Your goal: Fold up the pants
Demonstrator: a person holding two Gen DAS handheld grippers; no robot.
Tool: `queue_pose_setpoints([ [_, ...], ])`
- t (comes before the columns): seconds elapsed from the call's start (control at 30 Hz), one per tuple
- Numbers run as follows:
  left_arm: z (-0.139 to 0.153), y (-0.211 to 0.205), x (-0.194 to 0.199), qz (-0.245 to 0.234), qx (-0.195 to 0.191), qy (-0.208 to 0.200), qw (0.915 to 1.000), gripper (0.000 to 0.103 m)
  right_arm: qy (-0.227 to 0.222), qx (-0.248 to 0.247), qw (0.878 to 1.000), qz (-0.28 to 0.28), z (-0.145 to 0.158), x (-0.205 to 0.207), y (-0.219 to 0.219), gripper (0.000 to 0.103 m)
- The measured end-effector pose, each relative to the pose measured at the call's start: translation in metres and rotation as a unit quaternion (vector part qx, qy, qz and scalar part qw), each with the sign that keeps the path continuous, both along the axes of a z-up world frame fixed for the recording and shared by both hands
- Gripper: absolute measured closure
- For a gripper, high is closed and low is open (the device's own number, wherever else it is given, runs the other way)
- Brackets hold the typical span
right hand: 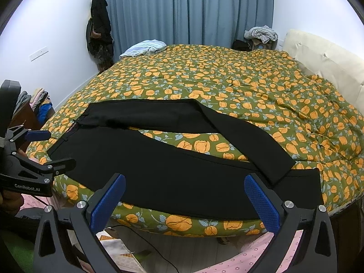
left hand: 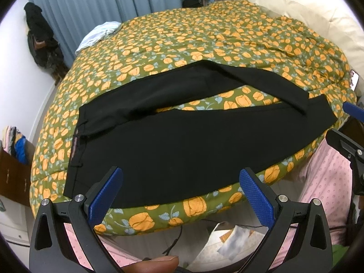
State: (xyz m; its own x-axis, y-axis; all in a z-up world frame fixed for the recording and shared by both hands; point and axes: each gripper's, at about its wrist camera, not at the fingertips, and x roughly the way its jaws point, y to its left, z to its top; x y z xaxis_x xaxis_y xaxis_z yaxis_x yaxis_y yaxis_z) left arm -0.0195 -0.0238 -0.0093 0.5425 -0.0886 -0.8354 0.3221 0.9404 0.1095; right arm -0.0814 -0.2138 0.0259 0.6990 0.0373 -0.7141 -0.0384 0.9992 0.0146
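Black pants (left hand: 182, 141) lie flat on the green quilt with orange flowers (left hand: 204, 36), waistband at the left, legs running right. The far leg bends and crosses over the near leg's cuff end; quilt shows in the gap between the legs. My left gripper (left hand: 182, 177) is open and empty, held off the bed's near edge above the near leg. My right gripper (right hand: 184, 182) is open and empty, also just off the near edge, over the pants (right hand: 159, 170). The left gripper also shows at the left of the right wrist view (right hand: 47, 147), the right gripper at the right edge of the left wrist view (left hand: 341, 122).
A cream headboard (right hand: 323, 56) stands at the right. A striped cloth (right hand: 145, 46) lies at the bed's far corner. Blue curtains (right hand: 186, 9) hang behind. Dark clothes (right hand: 99, 27) hang in the corner. A phone (left hand: 354, 79) lies at the quilt's right edge. A cable and papers (left hand: 227, 238) lie on the floor.
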Motion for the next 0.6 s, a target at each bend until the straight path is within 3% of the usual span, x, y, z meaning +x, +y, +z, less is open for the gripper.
queue_pose_setpoints([
  [0.6,-0.0012,0.0045,0.0031,0.011,0.002,0.004,0.9999,0.001,0.001,0.001,1.0,0.0,-0.0014,0.0007,0.0017,0.0],
])
